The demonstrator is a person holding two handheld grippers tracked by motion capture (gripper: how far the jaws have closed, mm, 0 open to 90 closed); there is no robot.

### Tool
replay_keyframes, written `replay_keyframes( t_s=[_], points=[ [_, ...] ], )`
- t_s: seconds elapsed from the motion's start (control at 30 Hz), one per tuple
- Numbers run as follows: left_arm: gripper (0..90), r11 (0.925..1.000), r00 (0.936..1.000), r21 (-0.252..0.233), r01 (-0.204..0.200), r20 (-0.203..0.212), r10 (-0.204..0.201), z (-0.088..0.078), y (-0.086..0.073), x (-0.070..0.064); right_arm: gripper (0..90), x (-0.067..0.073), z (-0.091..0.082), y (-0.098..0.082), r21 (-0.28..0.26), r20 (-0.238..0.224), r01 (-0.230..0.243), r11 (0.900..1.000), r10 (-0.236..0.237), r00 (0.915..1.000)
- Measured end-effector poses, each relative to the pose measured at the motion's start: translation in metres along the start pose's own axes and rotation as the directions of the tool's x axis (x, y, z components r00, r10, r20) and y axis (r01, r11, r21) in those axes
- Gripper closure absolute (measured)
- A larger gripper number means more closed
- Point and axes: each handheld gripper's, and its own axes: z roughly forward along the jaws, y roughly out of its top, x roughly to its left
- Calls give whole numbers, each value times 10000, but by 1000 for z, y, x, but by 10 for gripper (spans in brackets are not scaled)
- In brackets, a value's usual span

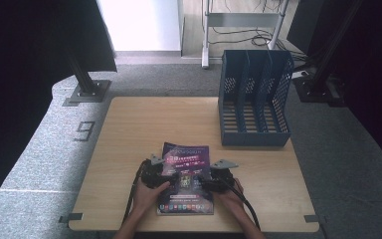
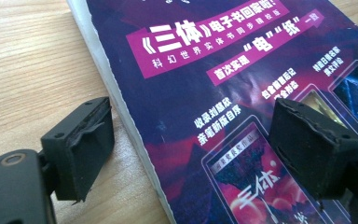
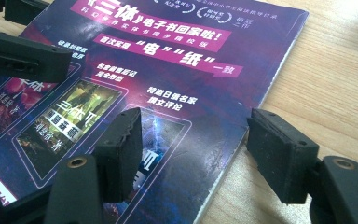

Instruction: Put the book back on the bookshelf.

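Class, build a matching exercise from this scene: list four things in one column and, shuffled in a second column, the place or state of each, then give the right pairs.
Things:
1. magazine
2. blue file rack
3. left claw
4. right claw

Places or states:
A. stands upright at the table's far right
B. open, jaws astride the magazine's right edge
C. lies flat on the wooden table, near the person's edge
D. open, jaws astride the magazine's left edge

Pairs: 1-C, 2-A, 3-D, 4-B
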Motion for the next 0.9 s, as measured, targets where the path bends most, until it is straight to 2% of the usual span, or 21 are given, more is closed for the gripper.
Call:
replay_keyframes(
  t_s=[0.23,0.4,0.5,0.63,0.83,0.9],
  points=[
    [122,10000,10000,-44,-11,-94,11,2,0,-4,350,0,0,0,2,-7,-8,10000,8,10000],
    [144,9991,9992,-217,377,-109,-379,2,0,-5,351,0,0,0,-5,11,0,10000,0,10000],
    [147,9967,9976,-412,693,50,-692,0,0,-3,353,1,0,0,-14,37,8,10000,-8,10000],
    [158,9940,9959,-682,854,351,-832,-5,1,-2,352,1,0,0,-12,36,2,10000,-2,10000],
    [174,9936,9961,-811,784,472,-747,-9,1,-1,352,0,0,0,-10,33,-3,10000,3,10000],
    [180,9924,9952,-966,766,679,-703,-12,2,-1,352,0,0,0,-10,33,-5,10000,5,10000]
  ],
)
